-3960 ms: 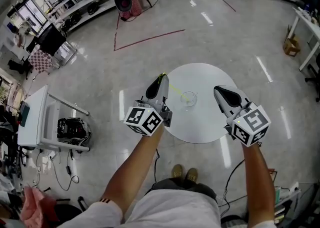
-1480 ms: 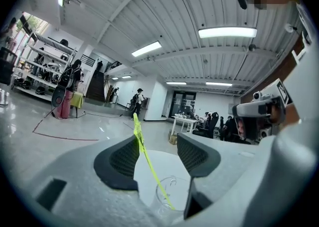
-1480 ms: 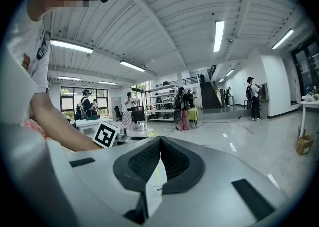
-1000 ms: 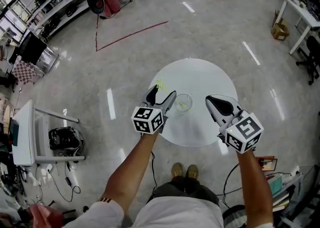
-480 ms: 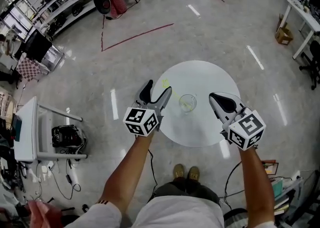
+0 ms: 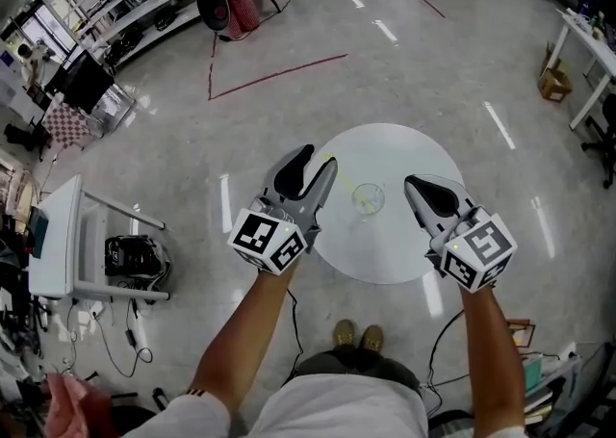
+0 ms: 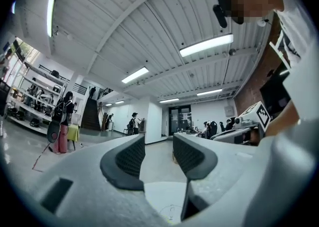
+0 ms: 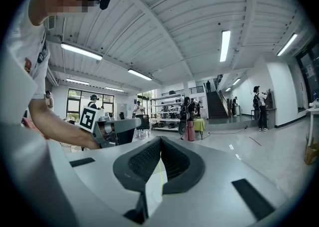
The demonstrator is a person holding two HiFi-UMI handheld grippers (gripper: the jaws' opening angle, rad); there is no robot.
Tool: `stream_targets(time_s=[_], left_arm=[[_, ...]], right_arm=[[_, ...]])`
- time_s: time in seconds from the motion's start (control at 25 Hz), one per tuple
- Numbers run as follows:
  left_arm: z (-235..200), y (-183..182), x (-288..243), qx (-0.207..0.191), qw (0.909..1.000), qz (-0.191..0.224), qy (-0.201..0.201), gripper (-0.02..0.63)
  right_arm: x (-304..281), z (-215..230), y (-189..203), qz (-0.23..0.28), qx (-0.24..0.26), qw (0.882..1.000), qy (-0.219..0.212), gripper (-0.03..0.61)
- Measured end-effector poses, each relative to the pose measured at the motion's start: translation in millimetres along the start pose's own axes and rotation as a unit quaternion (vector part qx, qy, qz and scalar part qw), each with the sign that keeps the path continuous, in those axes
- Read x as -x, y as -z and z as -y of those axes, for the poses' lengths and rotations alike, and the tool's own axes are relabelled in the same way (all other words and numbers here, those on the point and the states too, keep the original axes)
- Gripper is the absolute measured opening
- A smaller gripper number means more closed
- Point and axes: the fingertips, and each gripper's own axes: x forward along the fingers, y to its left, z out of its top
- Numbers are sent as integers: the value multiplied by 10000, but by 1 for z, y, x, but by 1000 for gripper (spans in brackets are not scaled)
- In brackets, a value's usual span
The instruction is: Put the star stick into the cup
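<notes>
Left gripper [image 6: 320, 160], frame centre-left: jaws closing, nothing between. Right gripper [image 6: 416, 184]: jaws together, empty. Cup [image 6: 368, 198] between them.

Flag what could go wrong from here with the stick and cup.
1. The star stick appears to lean out of the clear cup toward the left gripper, whose empty jaws are closing close by; a brush could flick it out.
2. The cup looks light, so a nudge on the stick might tip it on the table.
</notes>
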Motion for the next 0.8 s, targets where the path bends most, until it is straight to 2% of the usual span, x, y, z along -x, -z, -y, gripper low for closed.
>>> stream_targets(time_s=[0.48,0.8], left_arm=[[48,-44,12,-169,9985,341,390,70],[77,-62,21,-229,9969,385,650,25]], right_arm=[[26,-19,-35,471,90,9988,19,12],[44,-37,-60,810,178,9965,-65,12]])
